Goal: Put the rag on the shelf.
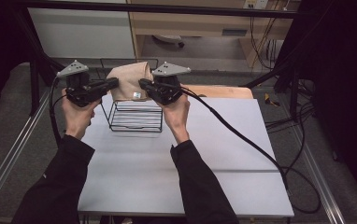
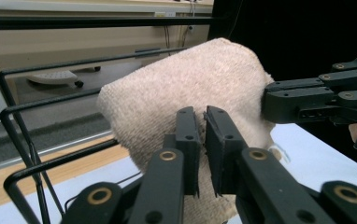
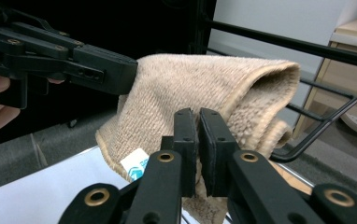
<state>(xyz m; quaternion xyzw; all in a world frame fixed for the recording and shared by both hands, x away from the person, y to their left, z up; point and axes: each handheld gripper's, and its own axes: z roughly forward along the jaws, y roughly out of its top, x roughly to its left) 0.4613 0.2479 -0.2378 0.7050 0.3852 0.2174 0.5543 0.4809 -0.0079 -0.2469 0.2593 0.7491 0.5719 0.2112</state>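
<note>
Left gripper (image 1: 116,83): jaws nearly together, pinching left side of beige towel (image 1: 130,80). Right gripper (image 1: 141,84): jaws nearly together, clamped on right side. Towel held folded above back of wire basket (image 1: 135,122) on table (image 1: 167,172).

The towel (image 1: 129,81) was a beige terry cloth, folded over on itself into a thick, rounded bundle with a stitched hem along its edges. A small white label with blue print sat near its lower edge. It hung in the upper middle of the high view, above the far rim of a black wire basket (image 1: 136,122), its lower part drooping toward the basket. Its loose end sagged downward in both gripper views.
</note>
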